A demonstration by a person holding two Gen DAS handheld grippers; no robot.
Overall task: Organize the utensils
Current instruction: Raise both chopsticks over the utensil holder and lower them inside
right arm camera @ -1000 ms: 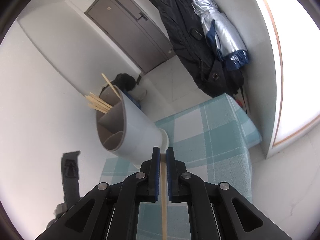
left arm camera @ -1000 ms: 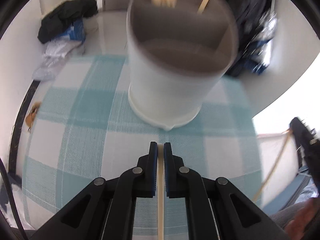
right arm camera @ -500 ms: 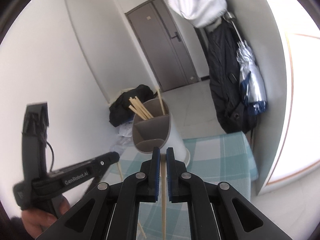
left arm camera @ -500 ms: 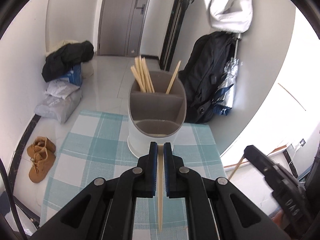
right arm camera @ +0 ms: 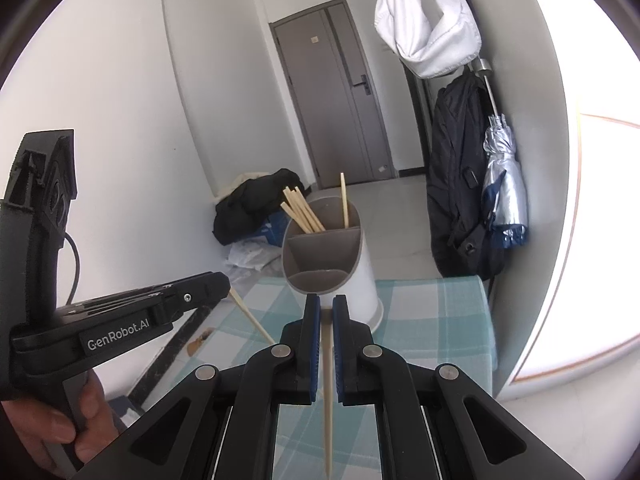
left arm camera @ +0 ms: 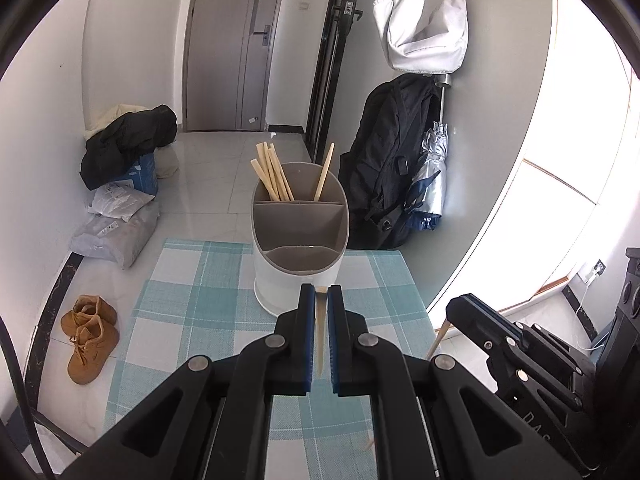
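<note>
Both my tongs rose and backed off the holder. Left tongs and right tongs each pinch one chopstick. Thin sticks could slip or miss the slot.

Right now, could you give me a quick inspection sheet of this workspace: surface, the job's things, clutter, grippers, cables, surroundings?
Surface: small table under a blue-and-white checked cloth.
Job's things: grey-and-white utensil holder standing upright on the cloth; several chopsticks lean in its far compartments, and the near compartments look empty.
Clutter: nothing seen on the cloth.
Grippers: left gripper shut on a chopstick; right gripper shut on another chopstick.
Cables: a black cable loops from the left gripper's handle.
Surroundings: grey door, brown shoes, a bundle of dark clothes, plastic bags, a black backpack and a folded umbrella.
</note>
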